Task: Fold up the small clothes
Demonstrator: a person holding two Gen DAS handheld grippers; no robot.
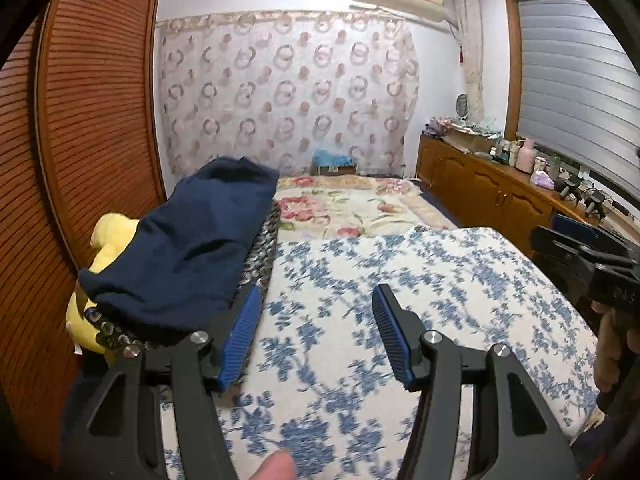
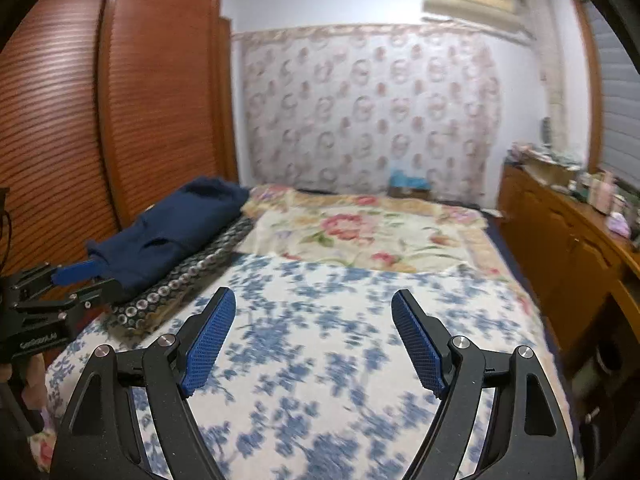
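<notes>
A folded navy blue garment [image 1: 192, 244] lies on a dark patterned cloth [image 1: 262, 244] along the bed's left side, just beyond my left gripper's left finger. My left gripper [image 1: 316, 312] is open and empty above the blue-flowered quilt [image 1: 420, 280]. My right gripper [image 2: 312, 320] is open and empty over the same quilt [image 2: 320, 320]. The right wrist view shows the navy garment [image 2: 180, 228] at the left, the patterned cloth [image 2: 192, 280] under it, and the left gripper [image 2: 76, 276] beside it, its blue fingertips next to the garment's near end.
A yellow plush toy [image 1: 108, 240] lies under the garment by the wooden wardrobe [image 1: 92, 120]. A pink-flowered blanket [image 1: 352, 204] covers the far bed. A wooden cabinet [image 1: 492, 188] with bottles runs along the right wall. The right gripper's body [image 1: 592, 264] shows at the right edge.
</notes>
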